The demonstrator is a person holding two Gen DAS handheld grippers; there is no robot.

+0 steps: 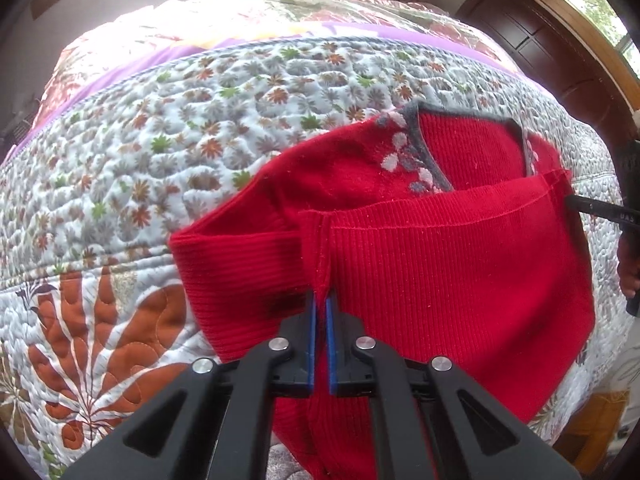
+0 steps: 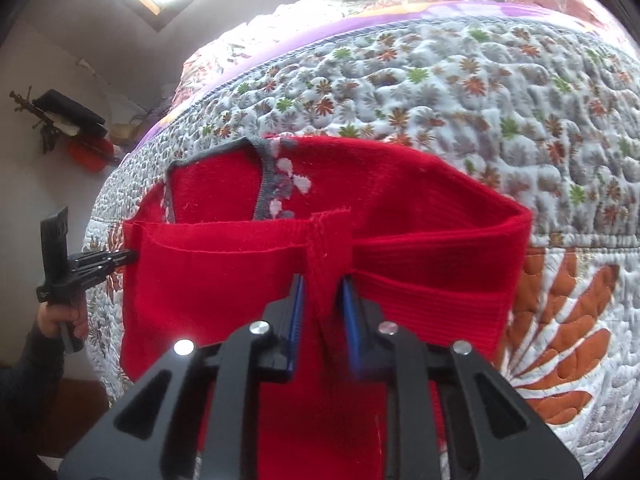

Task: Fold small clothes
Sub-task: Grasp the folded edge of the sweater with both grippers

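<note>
Across both wrist views spreads a quilted bedspread (image 1: 224,120), pale blue with small orange, green and grey flowers, bordered lower down by large rust-coloured leaf shapes. Behind it, toward the top of each frame, lies a glossy floral cover with a purple band (image 1: 248,40). A red knit sweater (image 1: 460,248) with a grey V-neck trim and pale flower embroidery rests on the quilt, its lower hem folded up over the chest and one sleeve folded across.

At the bottom centre of the left wrist view, the left gripper (image 1: 321,300) pinches a raised ridge of the ribbed hem between its blue-lined fingers, which stand nearly together. In the right wrist view the right gripper (image 2: 322,284) has its fingers a little wider, closed around a thicker fold of the same hem.

At the upper right of the left view stands dark wooden furniture (image 1: 552,40) beside a window. At the left edge of the right view, a plain wall (image 2: 80,40) carries a hook rack with dark and red items (image 2: 76,128), and a bright window sits at the top left.
</note>
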